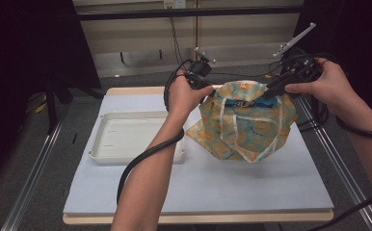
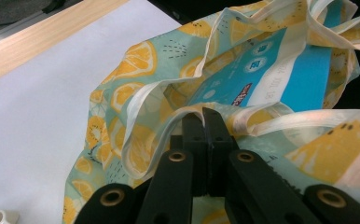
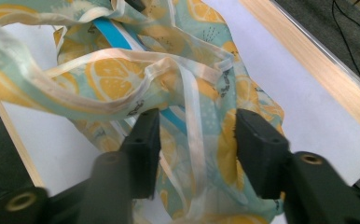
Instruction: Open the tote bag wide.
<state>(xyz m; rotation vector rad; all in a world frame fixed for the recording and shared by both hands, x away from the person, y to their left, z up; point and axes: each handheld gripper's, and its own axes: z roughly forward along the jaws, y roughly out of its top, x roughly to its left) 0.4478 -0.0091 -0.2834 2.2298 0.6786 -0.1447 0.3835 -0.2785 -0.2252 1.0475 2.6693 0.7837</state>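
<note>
Far left in the high view: dark space and a metal rail running along the grey floor. Next, a white tray lying flat on the left half of a white sheet, nothing in it, well apart from the bag. Under the sheet, a pale wooden table, its edge showing at front and back.

Left hand up at the bag's near-left rim, black cable looping down along the forearm. Left gripper clenched tight on the cream-edged rim of the lemon-print bag, jaws pressed together with the hem pinched between the tips. Inside the mouth of the bag, a blue and white box, partly covered by folds and a handle strap.

Bag standing slumped at the middle-right of the sheet, toward the far edge, one corner flopped toward the tray, a white handle loop hanging down its front.

Right hand at the bag's far-right top. Right gripper with jaws apart, straddling bunched fabric and a cream strap; pads not pressing on the cloth, so nothing gripped. More cables beside the right edge, another rail beyond.

Behind the table: beige wall panels, a dark crossbar, black curtains on either side.
</note>
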